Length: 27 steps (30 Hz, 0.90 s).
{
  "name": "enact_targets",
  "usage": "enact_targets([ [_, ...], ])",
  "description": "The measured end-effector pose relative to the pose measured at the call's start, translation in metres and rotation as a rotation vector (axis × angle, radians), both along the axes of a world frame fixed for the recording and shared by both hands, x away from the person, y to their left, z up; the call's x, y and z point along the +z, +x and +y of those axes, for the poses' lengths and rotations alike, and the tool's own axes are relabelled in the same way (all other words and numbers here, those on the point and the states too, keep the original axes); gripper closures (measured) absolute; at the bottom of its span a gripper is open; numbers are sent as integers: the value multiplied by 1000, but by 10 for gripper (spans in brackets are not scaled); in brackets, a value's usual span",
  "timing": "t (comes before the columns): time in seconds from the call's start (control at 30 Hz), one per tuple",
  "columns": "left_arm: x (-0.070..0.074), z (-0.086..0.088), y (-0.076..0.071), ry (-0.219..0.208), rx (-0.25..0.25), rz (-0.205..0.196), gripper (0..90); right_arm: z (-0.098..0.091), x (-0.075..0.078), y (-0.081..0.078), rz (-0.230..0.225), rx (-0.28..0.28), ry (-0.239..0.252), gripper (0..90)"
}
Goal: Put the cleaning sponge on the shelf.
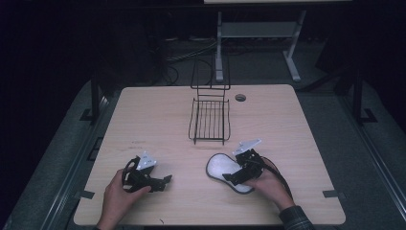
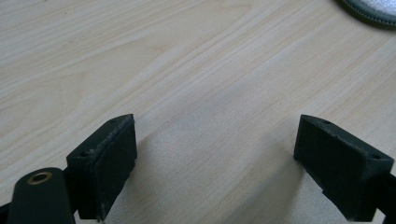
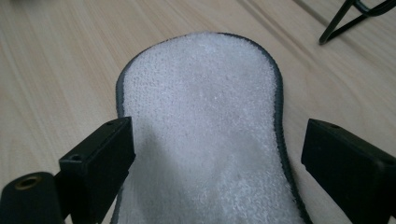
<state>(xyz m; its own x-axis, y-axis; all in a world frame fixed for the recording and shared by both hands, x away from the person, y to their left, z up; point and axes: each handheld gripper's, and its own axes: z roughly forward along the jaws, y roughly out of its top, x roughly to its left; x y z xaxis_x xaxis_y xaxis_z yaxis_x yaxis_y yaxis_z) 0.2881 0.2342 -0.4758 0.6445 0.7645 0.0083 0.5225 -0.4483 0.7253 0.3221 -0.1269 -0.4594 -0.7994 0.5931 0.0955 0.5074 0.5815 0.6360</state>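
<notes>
A: Item one, the white fleecy insole (image 1: 225, 168) with dark edging?
B: Lying flat on the wooden counter (image 1: 158, 120), near the front edge, right of centre. Toe end towards the wire rack (image 1: 209, 120), which stands apart from it farther back.

A: Right claw (image 1: 233, 176)?
B: Over the insole's heel half. In the right gripper view the jaws are spread wide, one on each side of the white pile (image 3: 205, 121); whether the pads touch its edges cannot be told. Released, nothing grasped.

A: Left claw (image 1: 165, 180)?
B: Held low over bare counter at front left, well apart from the insole. Jaws spread, only wood grain between them; released. The insole's dark rim (image 2: 369, 11) shows at the top right corner of the left gripper view.

A: Other entries?
B: A round cable hole (image 1: 240, 97) in the counter near its back edge.
</notes>
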Motion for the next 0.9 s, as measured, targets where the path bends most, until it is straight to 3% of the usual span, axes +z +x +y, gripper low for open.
enact_targets([
  [0.47,0,0,0,1,0,0,124,3,-5,1,8,9,-26,98],
  [0.9,0,0,0,0,0,0,124,2,-5,2,42,35,-13,183],
])
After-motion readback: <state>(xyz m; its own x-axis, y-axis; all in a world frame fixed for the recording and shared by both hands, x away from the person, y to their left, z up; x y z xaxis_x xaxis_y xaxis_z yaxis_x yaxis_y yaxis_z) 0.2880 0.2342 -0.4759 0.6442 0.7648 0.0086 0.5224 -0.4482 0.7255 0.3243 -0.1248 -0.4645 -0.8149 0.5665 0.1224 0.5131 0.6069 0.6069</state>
